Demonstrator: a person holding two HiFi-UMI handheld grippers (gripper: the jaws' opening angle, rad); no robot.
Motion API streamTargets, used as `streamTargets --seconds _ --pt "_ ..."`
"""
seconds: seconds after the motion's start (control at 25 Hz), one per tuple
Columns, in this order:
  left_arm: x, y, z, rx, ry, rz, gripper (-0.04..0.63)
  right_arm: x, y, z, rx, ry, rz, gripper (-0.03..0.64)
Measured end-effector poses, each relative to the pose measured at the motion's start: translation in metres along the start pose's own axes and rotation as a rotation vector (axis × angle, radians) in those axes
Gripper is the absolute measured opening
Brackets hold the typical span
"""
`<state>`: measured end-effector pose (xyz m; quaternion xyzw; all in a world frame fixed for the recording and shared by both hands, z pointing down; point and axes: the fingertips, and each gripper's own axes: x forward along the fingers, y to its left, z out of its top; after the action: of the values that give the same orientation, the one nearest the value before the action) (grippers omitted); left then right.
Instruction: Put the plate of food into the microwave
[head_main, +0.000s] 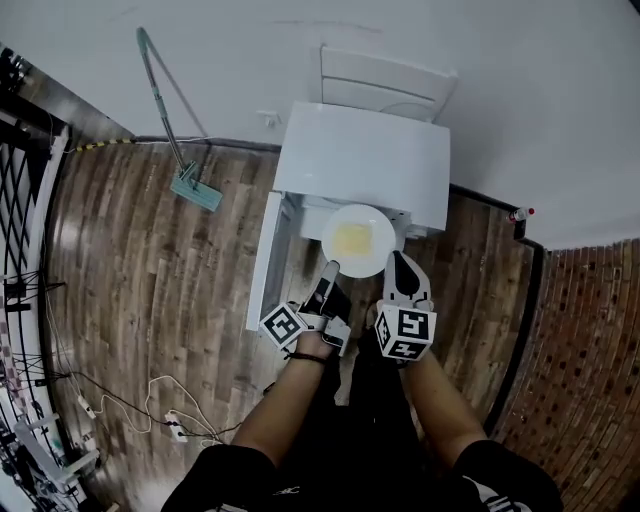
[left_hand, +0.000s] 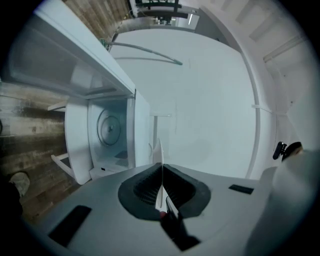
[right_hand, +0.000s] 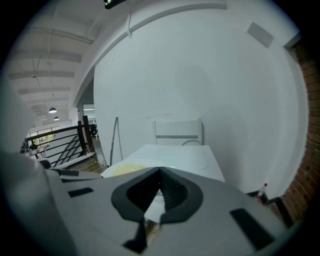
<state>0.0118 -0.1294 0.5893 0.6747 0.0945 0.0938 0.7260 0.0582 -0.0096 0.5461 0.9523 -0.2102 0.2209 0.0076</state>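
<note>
Round white plate (head_main: 334, 226) carries flat yellow food (head_main: 352, 238) before boxy microwave (head_main: 365, 160).

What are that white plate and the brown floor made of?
Round white plate: probably glazed ceramic, possibly plastic; smooth, thin, evenly white rim. Brown plank floor: wood or wood-look laminate, matt; grain streaks and board seams show.

plate (head_main: 357, 240) before microwave (head_main: 365, 165), mop (head_main: 195, 188) to left

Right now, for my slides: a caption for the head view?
Left gripper and right gripper hold the plate before the open microwave.
</note>
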Motion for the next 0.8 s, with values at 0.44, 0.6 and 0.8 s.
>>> streamTargets --seconds 0.44,0.6,0.8 --pt "-0.006 0.115 0.02 0.02 -0.12 0.015 0.009 0.065 -0.002 -0.106 -0.031 0.088 0.109 0.011" --pt "0.009 0.151 0.03 0.0 -0.144 0.014 0.009 0.084 -0.001 -0.13 -0.049 0.095 0.125 0.011" --pt "0.03 0.183 0.047 0.055 -0.143 0.016 0.009 0.109 0.002 -0.144 -0.071 0.085 0.166 0.011"
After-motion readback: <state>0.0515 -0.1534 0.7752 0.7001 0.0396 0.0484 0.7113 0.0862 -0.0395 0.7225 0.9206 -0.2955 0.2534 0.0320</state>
